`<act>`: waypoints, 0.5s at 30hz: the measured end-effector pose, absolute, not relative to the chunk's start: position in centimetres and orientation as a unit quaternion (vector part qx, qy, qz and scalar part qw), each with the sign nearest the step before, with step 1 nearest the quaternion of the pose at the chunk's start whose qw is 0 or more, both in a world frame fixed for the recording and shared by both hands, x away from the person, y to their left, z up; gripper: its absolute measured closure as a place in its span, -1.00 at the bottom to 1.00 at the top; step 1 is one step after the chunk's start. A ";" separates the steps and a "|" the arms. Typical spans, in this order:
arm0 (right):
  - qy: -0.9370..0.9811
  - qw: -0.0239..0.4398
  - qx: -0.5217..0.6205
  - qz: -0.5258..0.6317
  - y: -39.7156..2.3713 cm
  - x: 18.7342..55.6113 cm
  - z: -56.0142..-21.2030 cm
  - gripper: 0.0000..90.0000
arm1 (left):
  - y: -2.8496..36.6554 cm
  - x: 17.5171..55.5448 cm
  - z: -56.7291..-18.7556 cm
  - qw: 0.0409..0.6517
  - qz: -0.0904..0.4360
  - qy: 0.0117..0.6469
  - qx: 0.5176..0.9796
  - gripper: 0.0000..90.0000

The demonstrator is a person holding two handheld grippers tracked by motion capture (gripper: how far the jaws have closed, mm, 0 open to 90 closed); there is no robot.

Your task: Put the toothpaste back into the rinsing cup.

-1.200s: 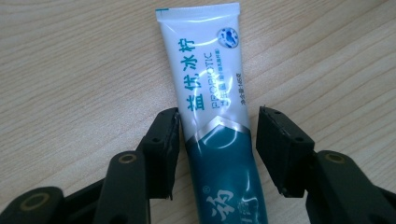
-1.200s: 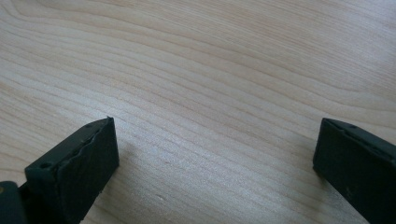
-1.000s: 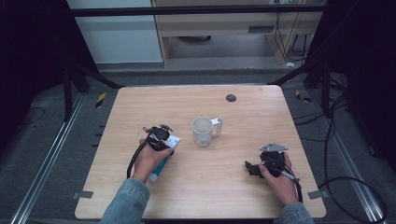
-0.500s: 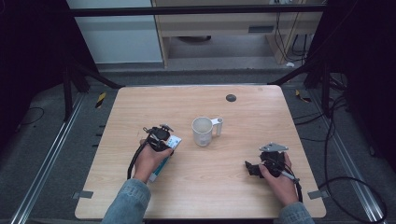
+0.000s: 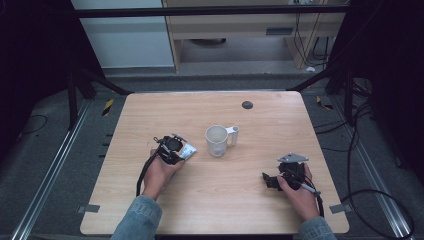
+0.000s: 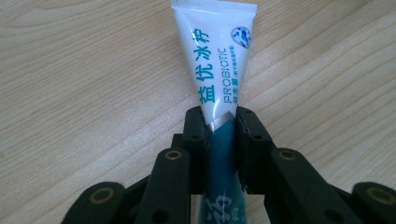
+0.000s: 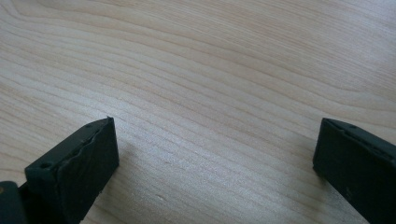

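Observation:
A white and teal toothpaste tube [image 6: 215,60] lies on the wooden table [image 5: 150,115], flat white end pointing away from me. My left gripper [image 6: 219,121] is shut on it where the white meets the teal; its jaws have just been closing with the tube between them. In the high view the left gripper [image 5: 175,149] sits left of a white mug [image 5: 217,140], and the tube's white end [image 5: 189,150] pokes out toward the mug. My right gripper [image 5: 267,180] rests on the table at the right, pointing left. Its jaws [image 7: 215,149] stand wide open over bare wood.
The mug stands upright near the table's middle with its handle to the right. A small dark round disc [image 5: 247,104] lies near the far edge. Black frame bars and cables surround the table.
The teal stretch of tube that showed beside my left hand earlier is now hidden under the hand. Both hands and the mug hold their places.

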State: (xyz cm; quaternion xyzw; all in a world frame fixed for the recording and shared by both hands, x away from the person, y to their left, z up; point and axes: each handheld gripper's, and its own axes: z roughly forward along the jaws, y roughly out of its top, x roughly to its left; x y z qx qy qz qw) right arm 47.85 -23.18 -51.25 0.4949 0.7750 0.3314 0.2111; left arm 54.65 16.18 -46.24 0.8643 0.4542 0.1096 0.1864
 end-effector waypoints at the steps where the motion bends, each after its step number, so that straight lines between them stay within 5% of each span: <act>1: 0.775 0.213 0.494 0.331 -23.2 47.9 -51.3 -0.99 | 16.5 54.5 -45.9 0.194 0.111 0.452 0.864 0.71; 15: 0.774 0.214 0.496 0.330 -23.2 47.9 -51.3 -0.99 | 17.5 53.0 -41.7 0.253 0.145 0.440 0.849 0.73</act>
